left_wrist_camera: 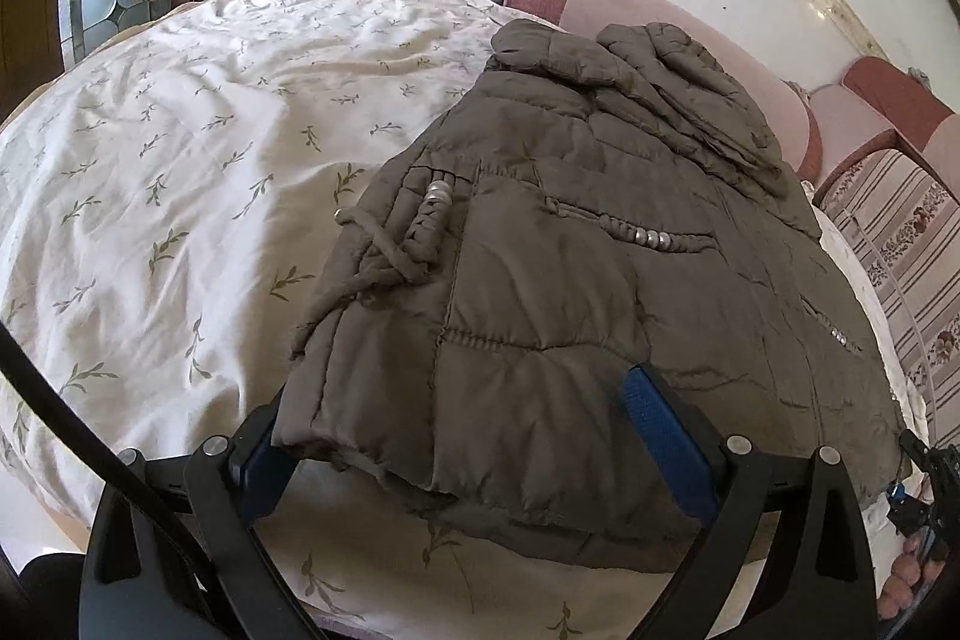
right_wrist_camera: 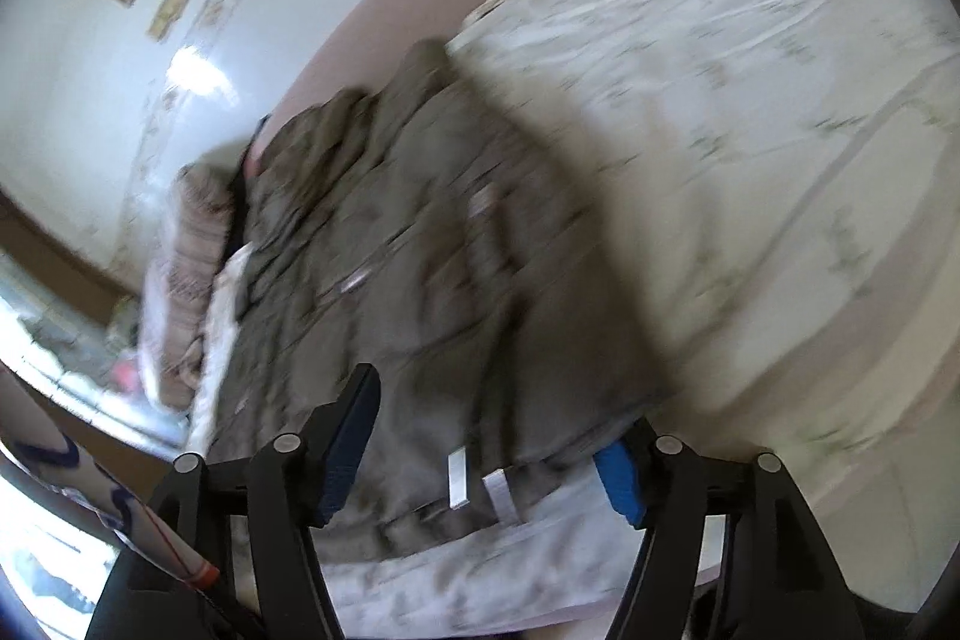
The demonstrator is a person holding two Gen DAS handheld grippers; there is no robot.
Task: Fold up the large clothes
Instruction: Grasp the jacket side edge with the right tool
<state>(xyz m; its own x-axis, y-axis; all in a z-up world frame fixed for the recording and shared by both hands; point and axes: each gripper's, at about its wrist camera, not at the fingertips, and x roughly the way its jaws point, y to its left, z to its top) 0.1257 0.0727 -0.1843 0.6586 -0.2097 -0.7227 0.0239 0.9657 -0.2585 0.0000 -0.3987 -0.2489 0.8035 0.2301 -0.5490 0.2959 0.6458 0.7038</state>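
A puffy brown jacket [left_wrist_camera: 600, 250] was laid folded on the flowered bedsheet [left_wrist_camera: 180, 160]. Both the left gripper [left_wrist_camera: 462, 436] and the right gripper [right_wrist_camera: 489, 442] were spread wide over its edge, nothing pinched.

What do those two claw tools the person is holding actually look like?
Both are black. The left gripper and right gripper each have two angular fingers lined with ribbed blue pads and dotted with round silver bolts. A black cable runs beside the left one.

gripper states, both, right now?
Left gripper: open, jaws wide around the jacket hem, pads not pressing.
Right gripper: open, astride the jacket's edge, not gripping.
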